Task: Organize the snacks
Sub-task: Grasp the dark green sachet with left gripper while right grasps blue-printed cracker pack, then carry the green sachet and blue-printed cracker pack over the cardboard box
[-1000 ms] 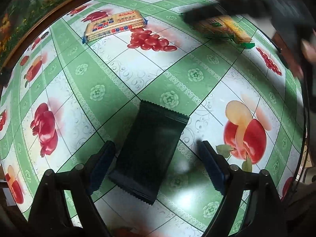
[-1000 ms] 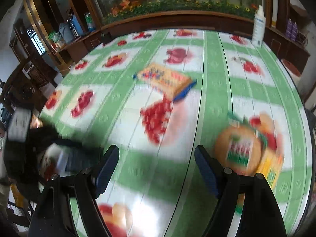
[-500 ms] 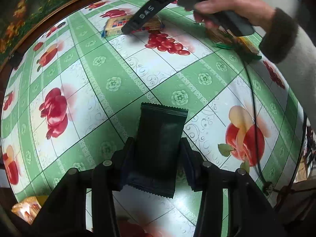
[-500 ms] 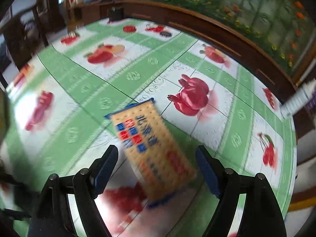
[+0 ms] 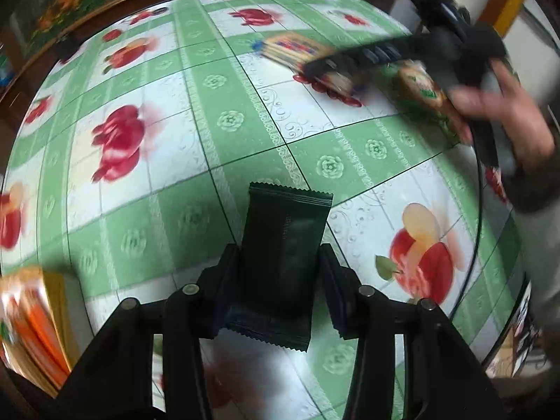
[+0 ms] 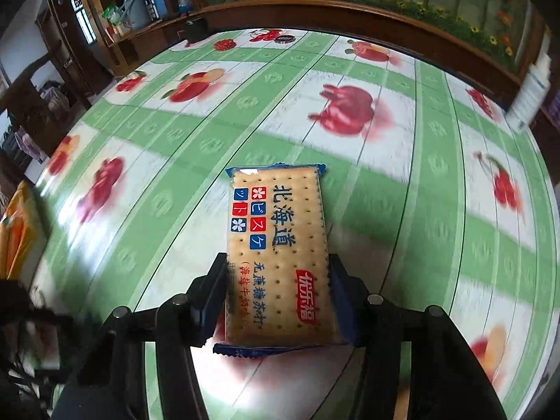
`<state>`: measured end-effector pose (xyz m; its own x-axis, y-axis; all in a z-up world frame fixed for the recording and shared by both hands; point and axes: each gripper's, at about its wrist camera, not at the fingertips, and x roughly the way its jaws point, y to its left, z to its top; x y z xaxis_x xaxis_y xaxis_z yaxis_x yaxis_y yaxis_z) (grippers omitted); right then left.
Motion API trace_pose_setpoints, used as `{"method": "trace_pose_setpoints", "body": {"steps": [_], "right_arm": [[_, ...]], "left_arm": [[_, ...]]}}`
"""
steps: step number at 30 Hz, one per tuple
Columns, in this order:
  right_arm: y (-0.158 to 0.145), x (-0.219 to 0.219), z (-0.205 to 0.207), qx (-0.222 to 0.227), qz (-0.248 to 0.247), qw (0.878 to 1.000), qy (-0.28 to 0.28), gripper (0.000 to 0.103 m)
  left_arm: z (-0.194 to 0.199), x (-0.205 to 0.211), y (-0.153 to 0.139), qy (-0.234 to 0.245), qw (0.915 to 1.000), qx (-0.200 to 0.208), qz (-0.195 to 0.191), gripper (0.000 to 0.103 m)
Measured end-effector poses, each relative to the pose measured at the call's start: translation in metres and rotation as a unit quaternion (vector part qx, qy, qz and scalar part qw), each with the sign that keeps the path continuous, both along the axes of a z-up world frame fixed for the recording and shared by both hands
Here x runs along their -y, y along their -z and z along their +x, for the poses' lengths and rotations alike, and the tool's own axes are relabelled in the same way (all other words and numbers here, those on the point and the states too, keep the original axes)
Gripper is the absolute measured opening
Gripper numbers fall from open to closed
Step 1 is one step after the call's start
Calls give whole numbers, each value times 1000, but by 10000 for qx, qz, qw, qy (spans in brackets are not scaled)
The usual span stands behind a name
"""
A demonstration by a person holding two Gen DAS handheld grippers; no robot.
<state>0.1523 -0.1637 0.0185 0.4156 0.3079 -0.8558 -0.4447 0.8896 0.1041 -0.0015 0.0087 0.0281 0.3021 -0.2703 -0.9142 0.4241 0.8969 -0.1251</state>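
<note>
The left gripper [image 5: 280, 280] clamps a dark packet [image 5: 285, 255]; the right gripper [image 6: 278, 290], jaws closing, pinches a cracker pack [image 6: 278, 255] over the tablecloth [image 6: 385, 210]

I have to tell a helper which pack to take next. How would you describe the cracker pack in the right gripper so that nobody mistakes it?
On the table with the green checked fruit-print cloth, look between the closing jaws of the right gripper. There sits the cracker pack: flat, tan, blue-edged, with dark blue characters and small red and blue squares. The dark green pack in the left gripper is plain.
</note>
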Motion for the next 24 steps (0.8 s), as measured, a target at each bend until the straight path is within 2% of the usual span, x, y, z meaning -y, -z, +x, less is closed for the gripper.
{"method": "trace_pose_setpoints", "body": {"steps": [5,10,17,22,24], "right_arm": [[-9,-2,-51,62,-43,9999,-117,55],[-25,-5,-99,237,155,9993,-231,55],[-33,-17,-128,255,512,9979,-314,55],[-44,-47,-142,280,770,9949,-595,55],[-52,-65,-145,327,928,9921,-776,52]], "left_arm": [[-21,-9,-9,-158,9998,110,-103,47],[-30,-19,-16,-366,9989,227,-197,47],[-56,-29,-32,-531,9967,562,-243,47],[-75,-54,-45,-803,9937,698,-346,48],[-81,-68,-50,-929,9922,759,-348,48]]}}
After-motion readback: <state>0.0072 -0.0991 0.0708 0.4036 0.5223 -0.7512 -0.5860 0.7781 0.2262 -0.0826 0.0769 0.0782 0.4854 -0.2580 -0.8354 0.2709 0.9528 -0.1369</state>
